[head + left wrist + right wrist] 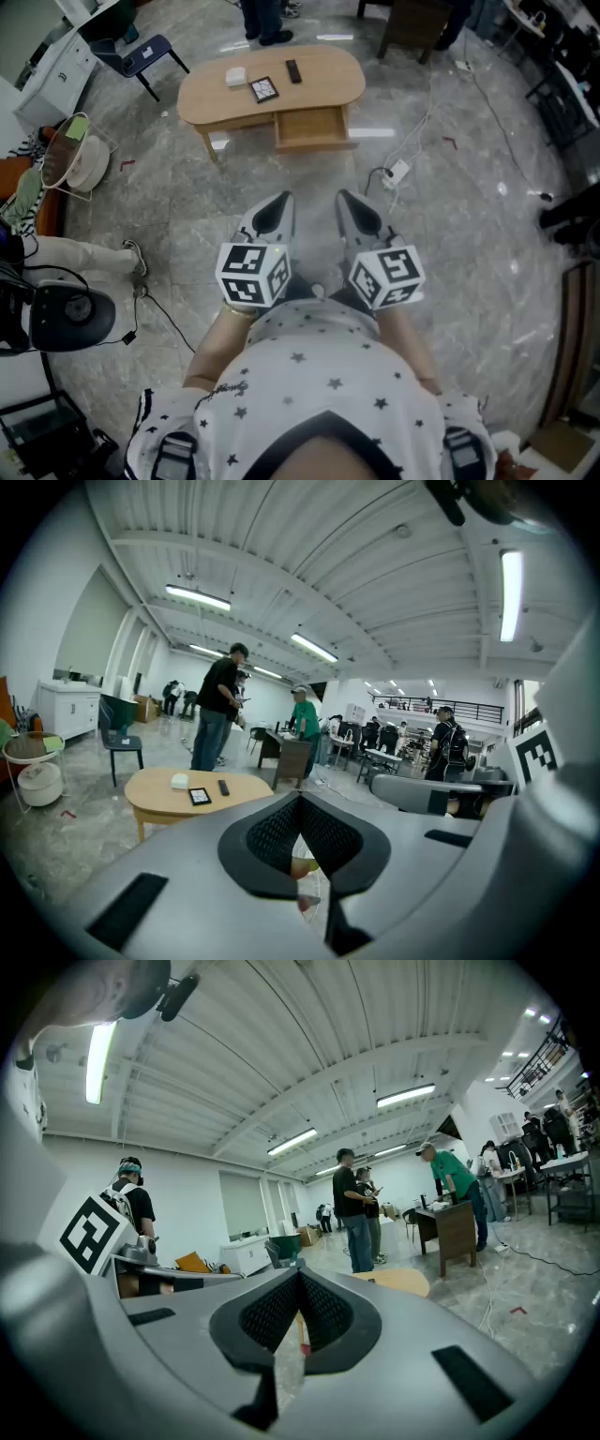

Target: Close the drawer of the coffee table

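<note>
Over at the left edge of the head view, a wire stand (73, 159) with a pale bowl in it sits on the grey marbled floor (469, 244). A dark chair (145, 54) stands further back. To its right is the oval wooden coffee table (323, 82). On its top, from left to right, lie a small white box (235, 77), a black-framed tablet (263, 89) and a dark remote (293, 71). The drawer (314, 127) sits below the table's right half and is pulled out on the side facing the person, so its empty wooden inside shows. On the floor to the right of the drawer lies a white power strip (397, 172) with a cable running off it.

Nearer the camera, the left gripper (279, 204) and the right gripper (349, 202) are held side by side close to the person's body. Both point toward the table and are well apart from it. The left gripper's jaws are pressed together with nothing between them. The right gripper's jaws likewise meet at the tips and hold nothing. Neither gripper touches the drawer.
</note>
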Demonstrator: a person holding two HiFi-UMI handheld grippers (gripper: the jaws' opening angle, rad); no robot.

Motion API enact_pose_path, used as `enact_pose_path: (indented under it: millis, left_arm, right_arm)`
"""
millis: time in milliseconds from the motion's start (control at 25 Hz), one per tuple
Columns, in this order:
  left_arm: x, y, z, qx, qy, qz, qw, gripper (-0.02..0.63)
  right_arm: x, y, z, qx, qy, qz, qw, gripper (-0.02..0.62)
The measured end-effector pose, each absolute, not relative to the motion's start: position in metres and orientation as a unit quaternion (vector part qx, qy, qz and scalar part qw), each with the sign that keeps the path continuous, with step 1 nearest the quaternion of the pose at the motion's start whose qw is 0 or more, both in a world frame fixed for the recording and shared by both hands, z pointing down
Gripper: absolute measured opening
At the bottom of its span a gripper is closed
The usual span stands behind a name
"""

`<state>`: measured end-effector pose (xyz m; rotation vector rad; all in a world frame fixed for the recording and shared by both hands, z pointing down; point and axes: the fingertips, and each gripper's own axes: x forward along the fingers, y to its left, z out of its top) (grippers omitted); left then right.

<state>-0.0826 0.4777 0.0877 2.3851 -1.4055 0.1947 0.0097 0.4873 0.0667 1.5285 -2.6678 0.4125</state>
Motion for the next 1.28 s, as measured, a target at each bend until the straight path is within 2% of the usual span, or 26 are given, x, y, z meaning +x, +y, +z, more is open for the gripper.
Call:
enact_pose_path:
  millis: [640,1280]
  left_arm:
    - [-0.079,0.507,0.081,0.849,-0.501,0.075,0.152,0.000]
    - [-0.074,0.508,0.083,0.852,-0.493,0.079,0.160,0.000]
  right_arm:
    - [0.008,0.516,0.071,0.494,-0.859,0.131,0.022,0.005]
    - [0.006,0.519,0.068,0.478,-0.866,0.150,-0.001,0.006]
